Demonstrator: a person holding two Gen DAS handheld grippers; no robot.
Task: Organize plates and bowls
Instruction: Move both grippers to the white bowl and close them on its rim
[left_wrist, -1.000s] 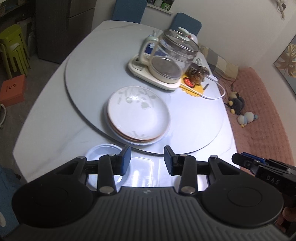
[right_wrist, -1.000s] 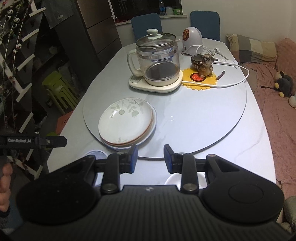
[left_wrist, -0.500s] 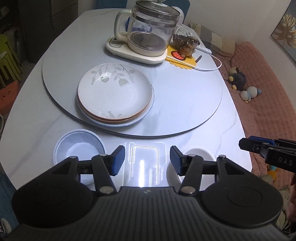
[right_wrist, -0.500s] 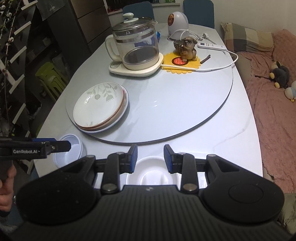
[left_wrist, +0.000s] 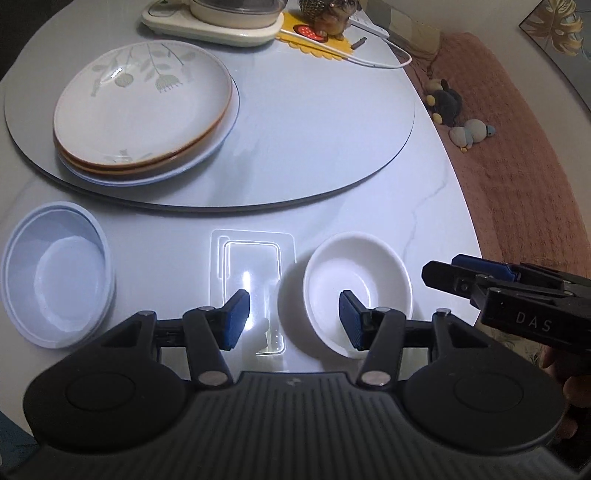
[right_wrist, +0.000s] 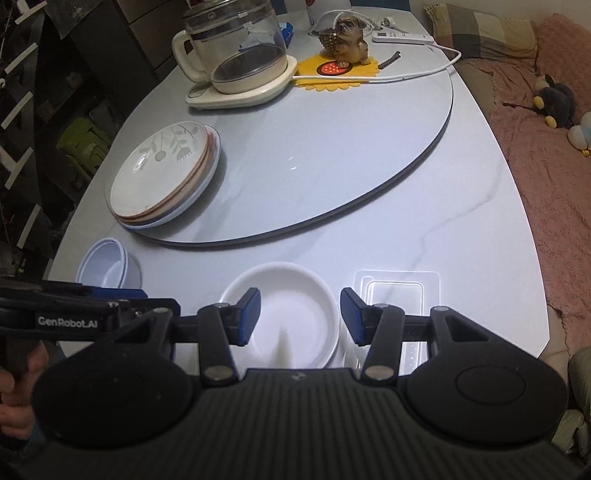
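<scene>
At the far left, on the pale marble-patterned desk (left_wrist: 369, 206), sits a pair of nested pale blue round bowls (left_wrist: 55, 280), just outside the edge of the large round grey turntable (left_wrist: 314, 122). On the turntable's near left part lies a stack of shallow plates (left_wrist: 144, 110): a white one with a grey leaf pattern on top, a brown-rimmed one under it, a pale blue one at the bottom. Right of the blue bowls the left gripper (left_wrist: 293, 319) hovers low above the desk with its blue-padded jaws spread wide and nothing between them. Its right finger hangs over a small white round ceramic bowl (left_wrist: 356, 280), its left finger over the glare of a ceiling light on the desk. The right gripper (right_wrist: 299, 315) is likewise wide open and empty, poised over that same white bowl, which shows between its fingers. At the turntable's far side stand a glass kettle on a cream base (right_wrist: 236, 59) and, to its right, a small brown dog figurine (right_wrist: 345, 38) on a yellow flower-shaped mat (right_wrist: 336, 75).
</scene>
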